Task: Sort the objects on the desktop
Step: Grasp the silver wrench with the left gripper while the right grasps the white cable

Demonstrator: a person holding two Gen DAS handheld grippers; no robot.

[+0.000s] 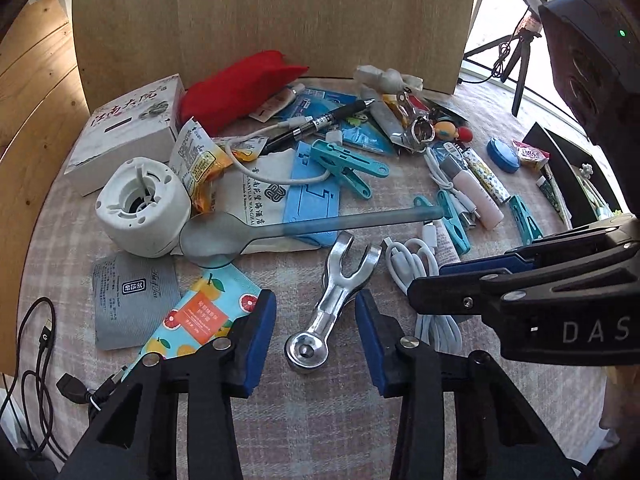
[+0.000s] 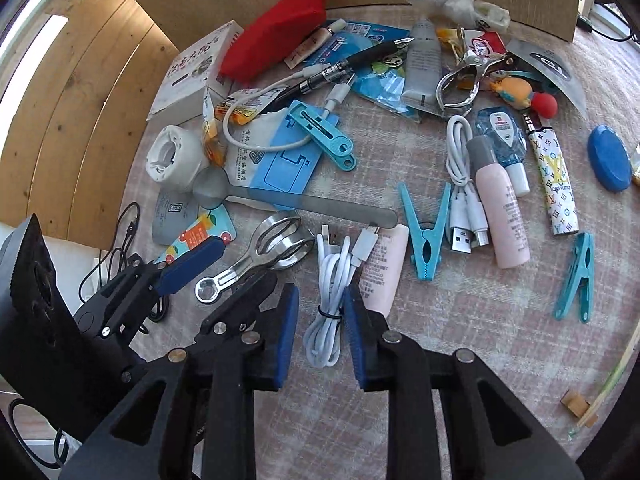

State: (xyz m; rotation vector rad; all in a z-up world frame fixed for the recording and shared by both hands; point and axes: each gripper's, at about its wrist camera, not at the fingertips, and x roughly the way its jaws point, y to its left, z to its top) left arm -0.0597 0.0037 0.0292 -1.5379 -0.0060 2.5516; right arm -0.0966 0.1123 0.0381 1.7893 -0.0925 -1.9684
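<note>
A checked woven cloth covers the table under matte plastic and foil clutter. The left gripper, blue-padded, stands wide open astride a shiny forked metal tool. The right gripper gapes, empty, around a coiled white cable.

A home tabletop set up for recording, cluttered with household odds and ends

A pink-and-white checked cloth covers the tabletop, strewn with teal plastic clothes pegs, a coiled white charging cable, a pink cosmetic tube and a black pen. Plain cardboard panels wall off the back; pale wood planking stands at the left, and a black tripod by a bright window.
</note>
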